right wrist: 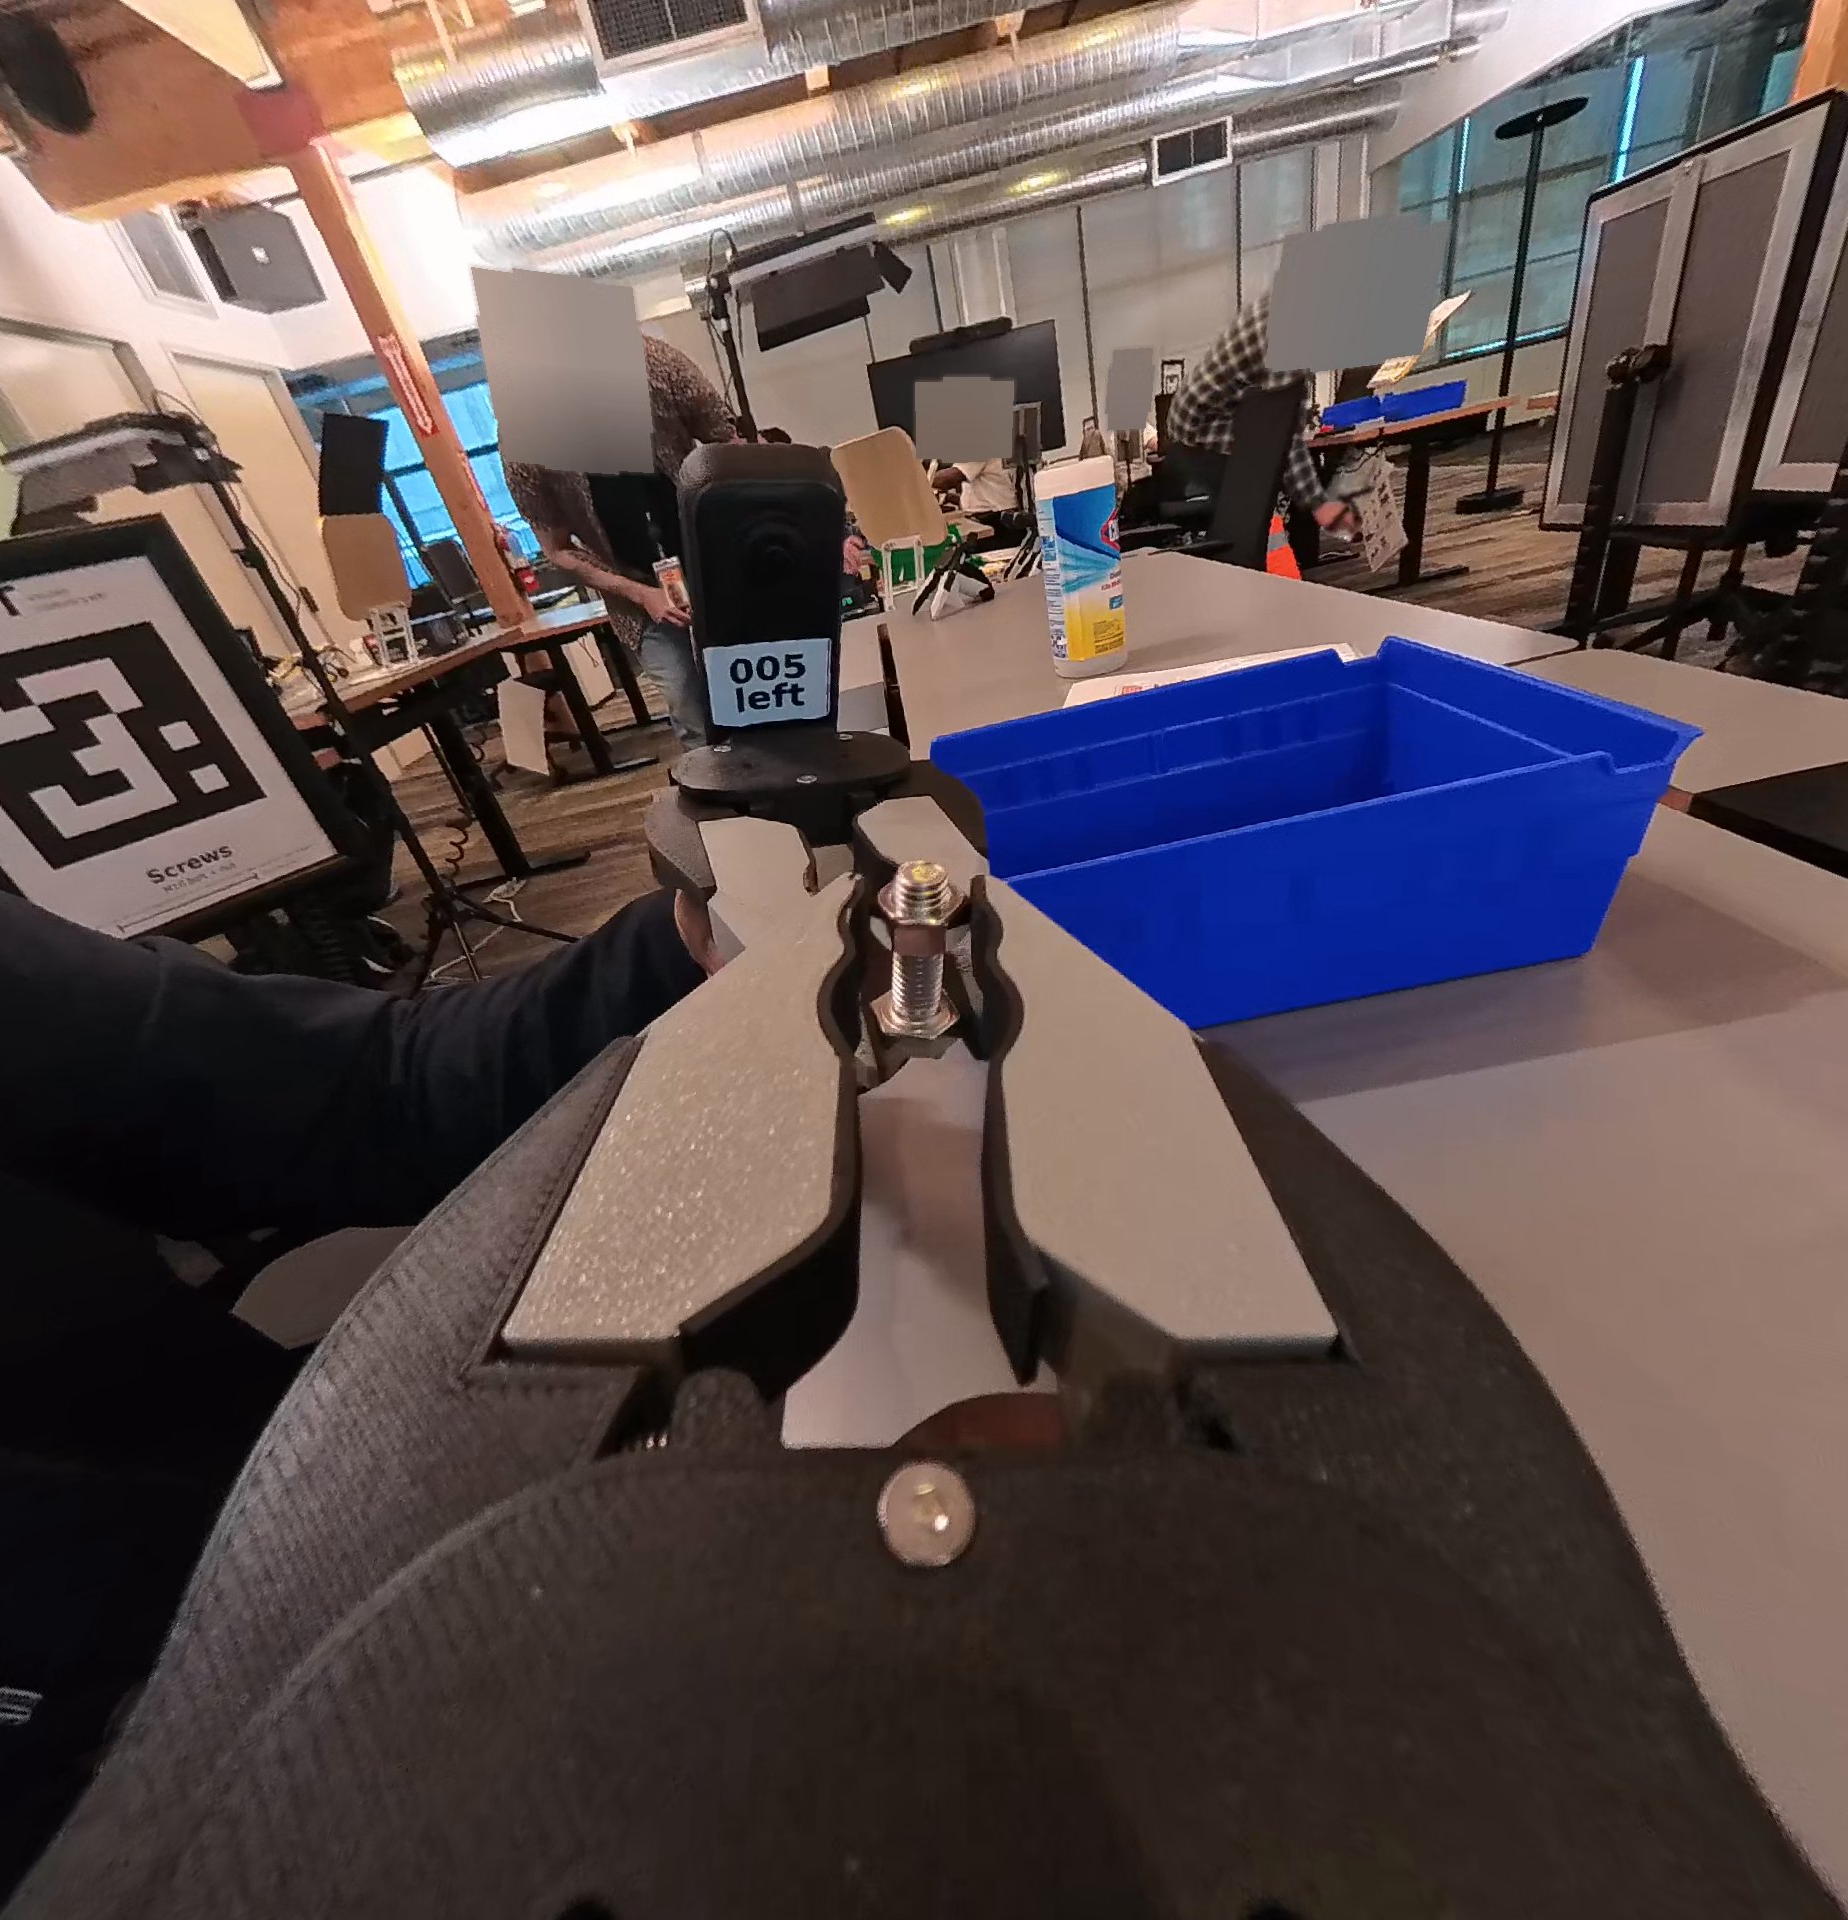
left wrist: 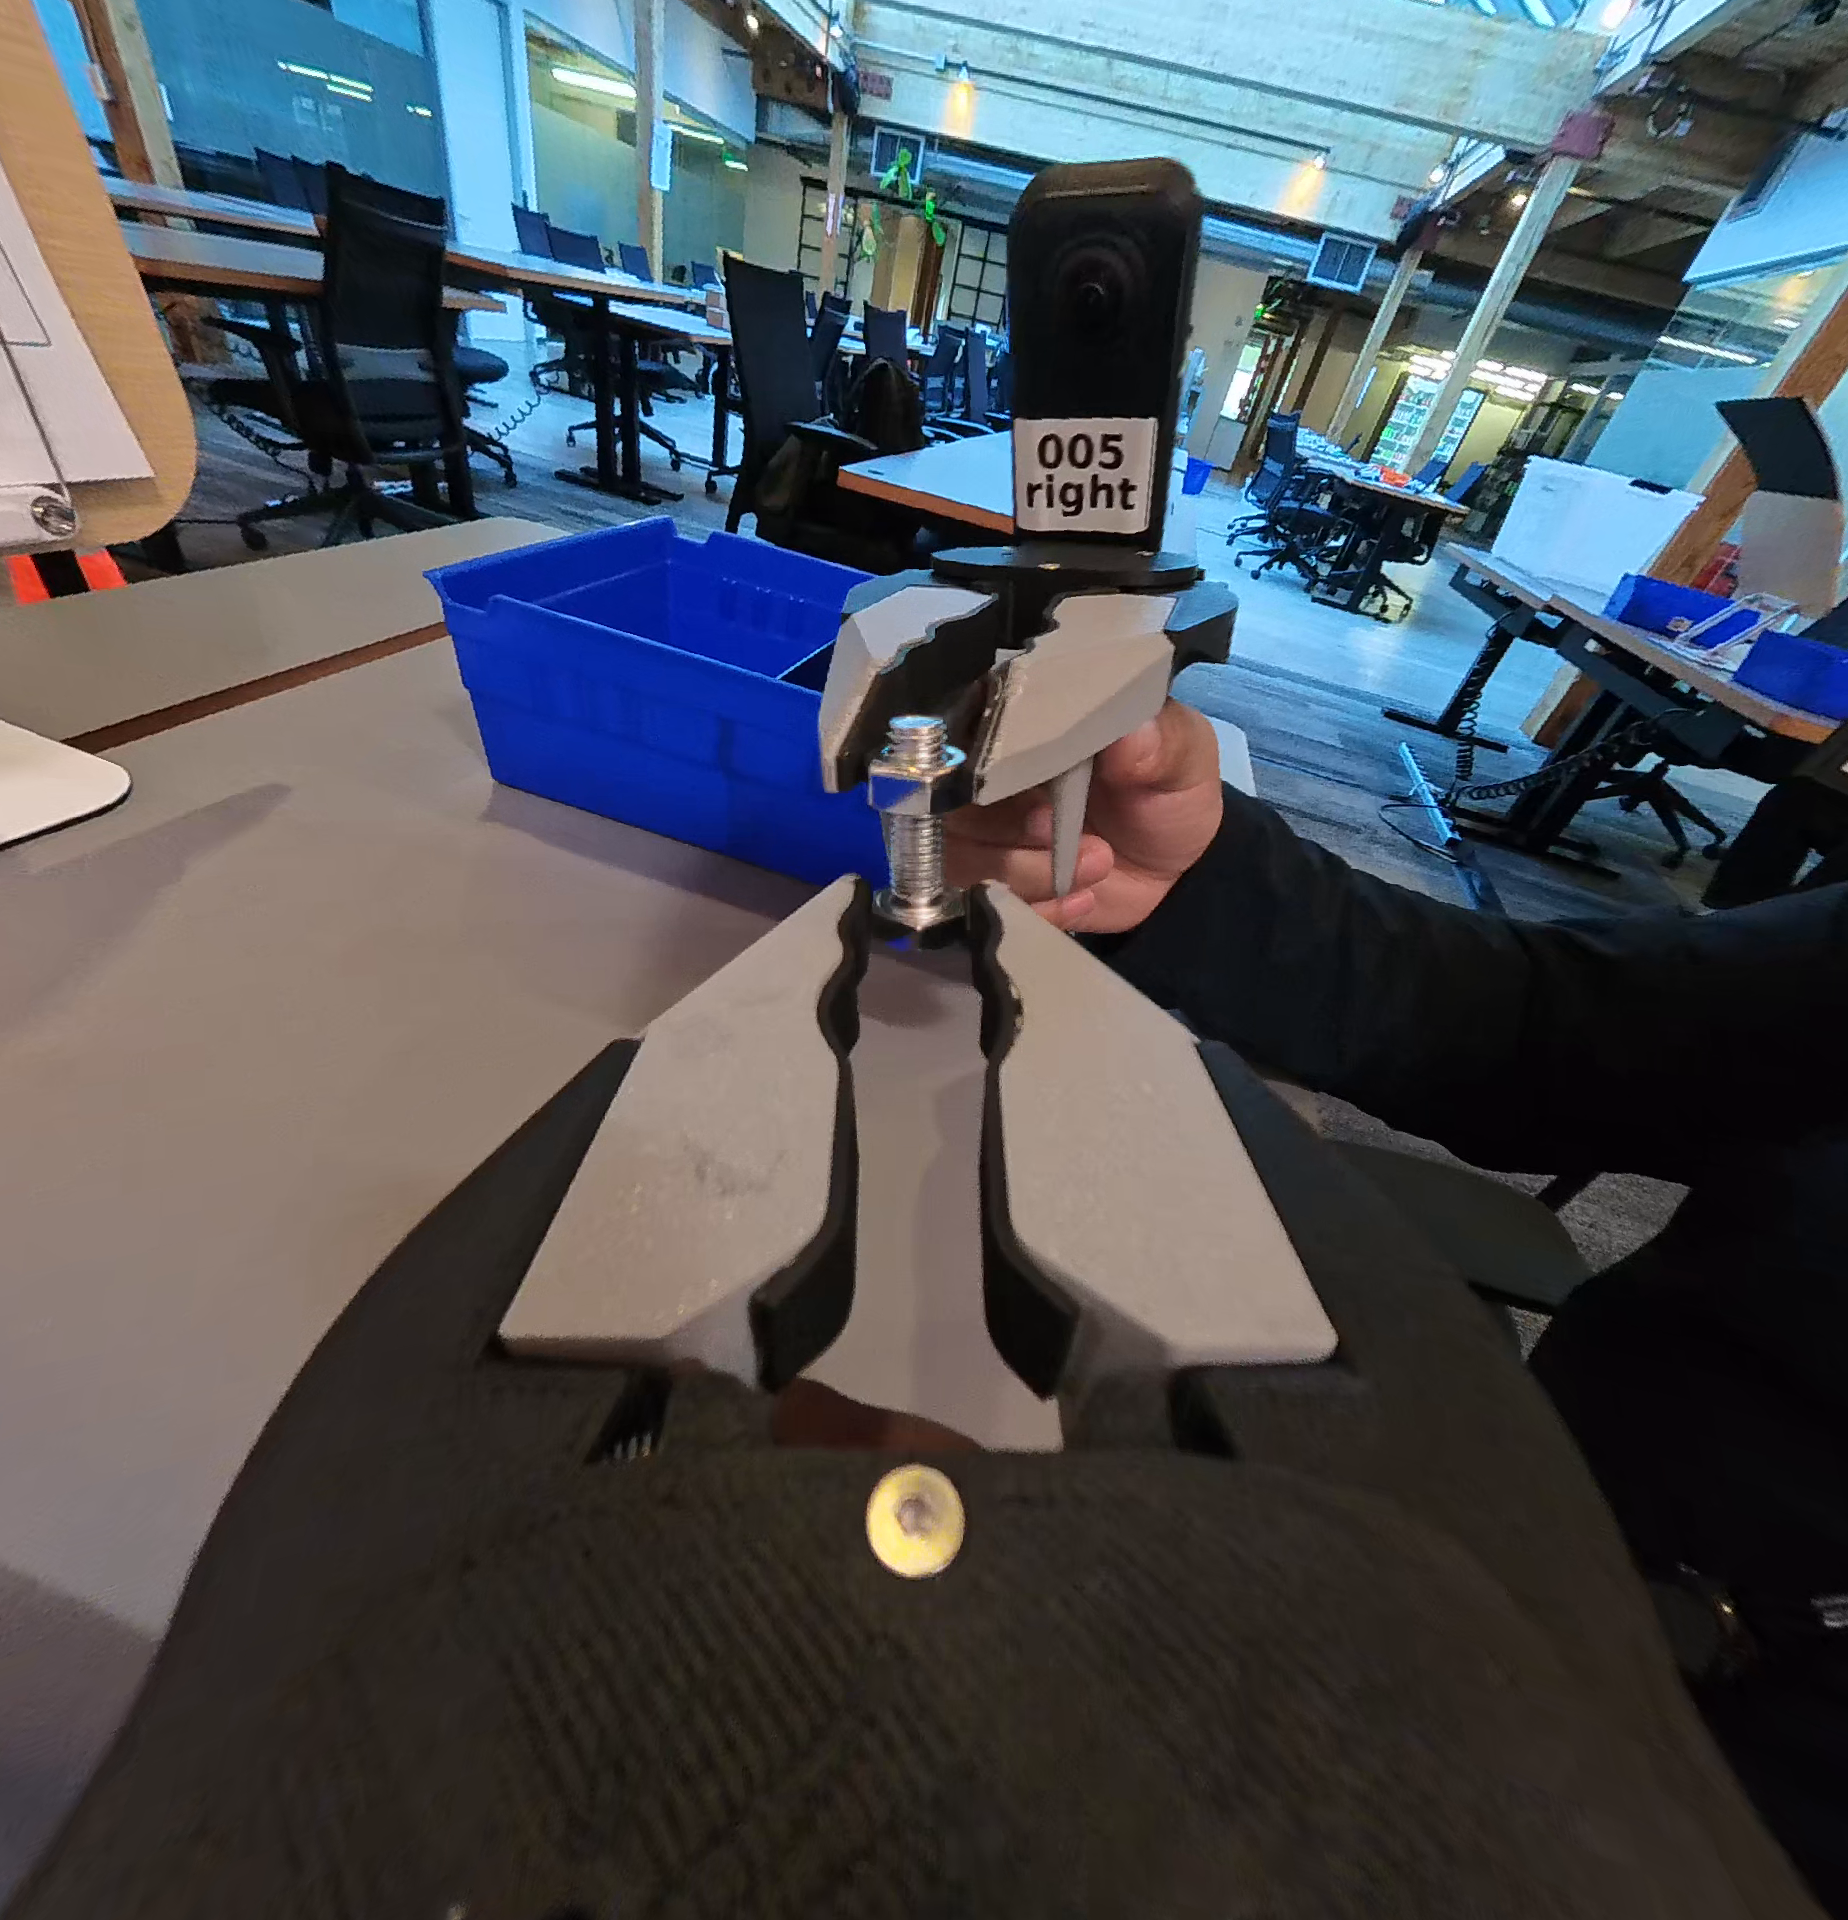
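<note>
We pinch the bolt [left wrist: 912,847] head with our left gripper [left wrist: 918,914]. Our right gripper [right wrist: 918,914] clamps its nut [right wrist: 918,902], beside a blue bin [right wrist: 1315,831].

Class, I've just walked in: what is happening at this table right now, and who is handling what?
A person holds a gripper in each hand over a grey table. The left gripper clamps the head end of an upright silver bolt. The right gripper grips the nut threaded near the bolt's top. A blue bin sits on the table just beyond them.
</note>
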`<move>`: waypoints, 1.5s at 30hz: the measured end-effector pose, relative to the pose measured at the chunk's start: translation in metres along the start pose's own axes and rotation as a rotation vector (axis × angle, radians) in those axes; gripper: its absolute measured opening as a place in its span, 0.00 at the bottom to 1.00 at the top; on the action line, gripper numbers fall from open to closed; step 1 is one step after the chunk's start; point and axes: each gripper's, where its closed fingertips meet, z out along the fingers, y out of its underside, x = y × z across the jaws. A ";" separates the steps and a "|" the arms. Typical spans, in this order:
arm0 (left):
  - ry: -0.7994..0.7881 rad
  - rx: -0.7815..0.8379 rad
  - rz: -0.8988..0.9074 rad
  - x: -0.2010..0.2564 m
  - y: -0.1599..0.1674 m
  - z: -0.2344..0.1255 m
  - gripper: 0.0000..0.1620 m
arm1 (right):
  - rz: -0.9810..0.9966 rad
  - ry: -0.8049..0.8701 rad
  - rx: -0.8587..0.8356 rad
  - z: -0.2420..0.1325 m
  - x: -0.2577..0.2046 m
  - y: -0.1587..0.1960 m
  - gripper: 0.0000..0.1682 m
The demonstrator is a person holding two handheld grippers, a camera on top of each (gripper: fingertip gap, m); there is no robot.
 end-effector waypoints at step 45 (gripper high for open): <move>-0.366 0.057 0.024 -0.058 0.009 -0.004 0.09 | -0.042 0.226 -0.009 0.004 0.037 0.012 0.20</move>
